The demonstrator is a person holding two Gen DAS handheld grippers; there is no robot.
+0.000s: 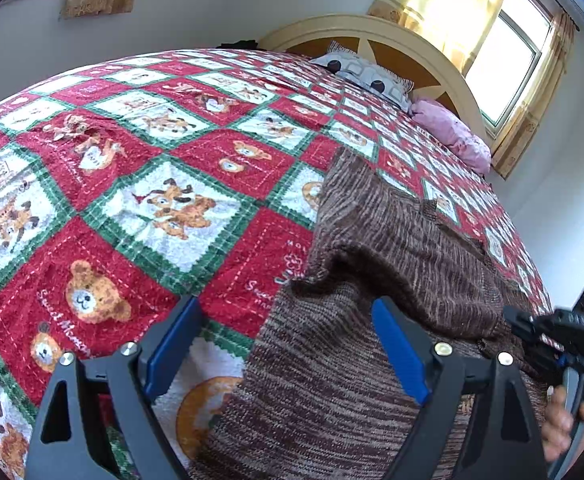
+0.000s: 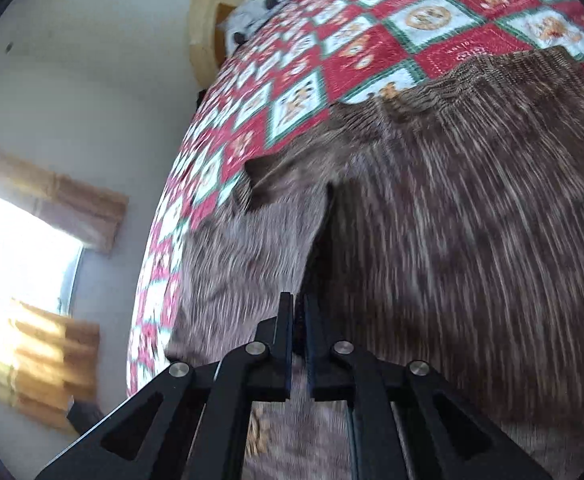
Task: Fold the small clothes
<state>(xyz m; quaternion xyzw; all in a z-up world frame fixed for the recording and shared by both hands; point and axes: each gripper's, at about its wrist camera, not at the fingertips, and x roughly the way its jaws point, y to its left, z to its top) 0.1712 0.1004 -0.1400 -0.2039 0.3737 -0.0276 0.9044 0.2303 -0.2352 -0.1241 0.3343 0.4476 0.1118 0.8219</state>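
**Around the bed**

We see a quilt (image 1: 139, 184) in red, white and green squares with bears and dogs printed on it, spread over the whole bed. At its far end stands a cream arched headboard (image 1: 376, 30) with a star cut into it. Against it lie a grey-white pillow (image 1: 366, 74) and, beside that, a pink pillow (image 1: 452, 132). Yellow curtains (image 1: 448, 4) hang at a bright window (image 1: 504, 64). The walls (image 1: 211, 4) are plain white.

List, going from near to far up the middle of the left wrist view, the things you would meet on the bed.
Brown knitted garment → red and green bear-print bedspread → grey patterned pillow → cream headboard.
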